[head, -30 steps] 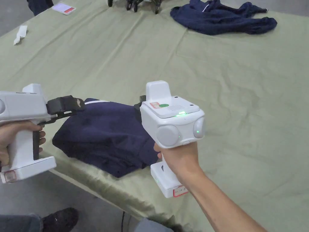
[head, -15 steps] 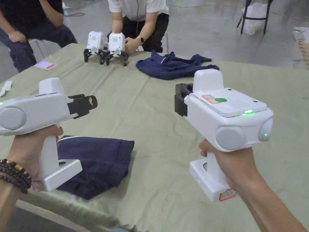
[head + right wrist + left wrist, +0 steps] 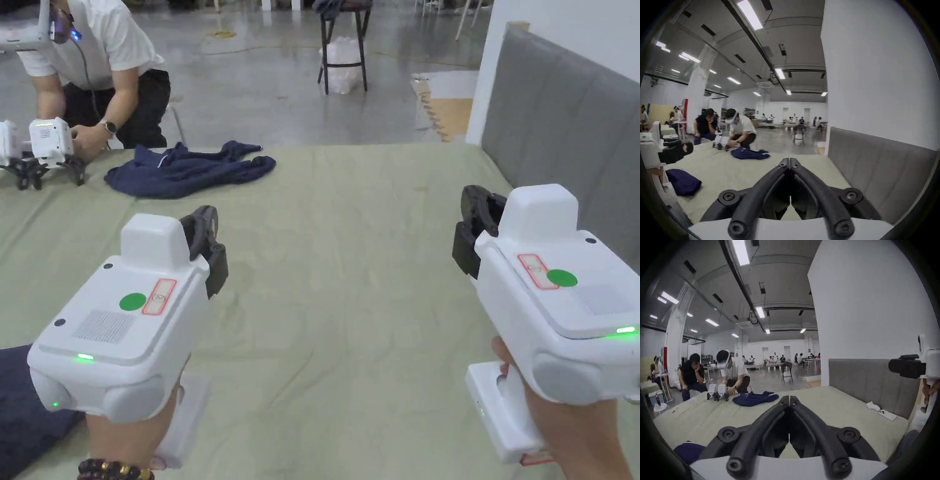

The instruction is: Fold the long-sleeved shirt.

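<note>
The folded navy long-sleeved shirt (image 3: 22,400) lies at the near left edge of the green-covered table (image 3: 350,294); the same folded shirt (image 3: 683,181) appears low left in the right gripper view and as a dark corner (image 3: 688,452) in the left gripper view. My left gripper (image 3: 206,240) is held above the table, right of the shirt, jaws pressed together with nothing between them (image 3: 789,400). My right gripper (image 3: 475,219) hovers over the table's right side, also shut and empty (image 3: 789,162).
A second, crumpled navy garment (image 3: 187,169) lies at the far side, beside a person handling two white grippers (image 3: 44,147). A grey padded panel (image 3: 562,131) borders the right edge. A white sock (image 3: 873,406) and phone (image 3: 887,414) lie near it.
The head camera swung up and to the right. Both grippers rose away from the folded shirt, which now sits at the lower left corner of the view.
</note>
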`<state>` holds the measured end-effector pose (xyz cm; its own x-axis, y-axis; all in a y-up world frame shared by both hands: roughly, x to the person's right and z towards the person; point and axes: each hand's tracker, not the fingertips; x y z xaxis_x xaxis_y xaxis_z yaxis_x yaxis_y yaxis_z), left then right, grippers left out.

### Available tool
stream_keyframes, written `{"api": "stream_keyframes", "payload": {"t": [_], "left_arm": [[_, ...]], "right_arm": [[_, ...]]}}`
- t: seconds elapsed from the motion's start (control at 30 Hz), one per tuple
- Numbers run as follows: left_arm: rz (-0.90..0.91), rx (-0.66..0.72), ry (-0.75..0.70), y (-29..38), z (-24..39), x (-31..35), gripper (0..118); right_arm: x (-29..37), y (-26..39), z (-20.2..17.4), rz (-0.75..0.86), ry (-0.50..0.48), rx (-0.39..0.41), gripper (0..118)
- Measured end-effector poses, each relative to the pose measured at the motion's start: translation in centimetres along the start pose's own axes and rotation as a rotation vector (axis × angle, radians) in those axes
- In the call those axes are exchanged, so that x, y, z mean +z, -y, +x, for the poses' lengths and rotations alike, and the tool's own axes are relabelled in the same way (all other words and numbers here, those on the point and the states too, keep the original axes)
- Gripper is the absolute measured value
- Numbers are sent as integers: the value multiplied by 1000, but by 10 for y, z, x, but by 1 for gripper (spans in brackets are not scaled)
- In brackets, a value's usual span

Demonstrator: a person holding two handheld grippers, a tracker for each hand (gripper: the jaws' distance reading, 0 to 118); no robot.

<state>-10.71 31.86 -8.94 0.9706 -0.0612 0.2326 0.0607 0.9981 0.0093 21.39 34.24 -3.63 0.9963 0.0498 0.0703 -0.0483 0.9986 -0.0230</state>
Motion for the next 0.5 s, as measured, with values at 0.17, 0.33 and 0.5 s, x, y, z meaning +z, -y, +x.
{"api": "stream_keyframes", "payload": {"t": [0.17, 0.33, 0.5], "left_arm": [[-24, 42, 45, 27, 28, 13, 4], [-35, -36, -28, 46, 37, 24, 4], [-58, 10, -71, 52, 30, 25, 4]], "right_arm": [[22, 31, 19, -25, 58, -4, 0], [27, 48, 17, -55, 98, 38, 0], [21, 61, 10, -74, 70, 35, 0]]}}
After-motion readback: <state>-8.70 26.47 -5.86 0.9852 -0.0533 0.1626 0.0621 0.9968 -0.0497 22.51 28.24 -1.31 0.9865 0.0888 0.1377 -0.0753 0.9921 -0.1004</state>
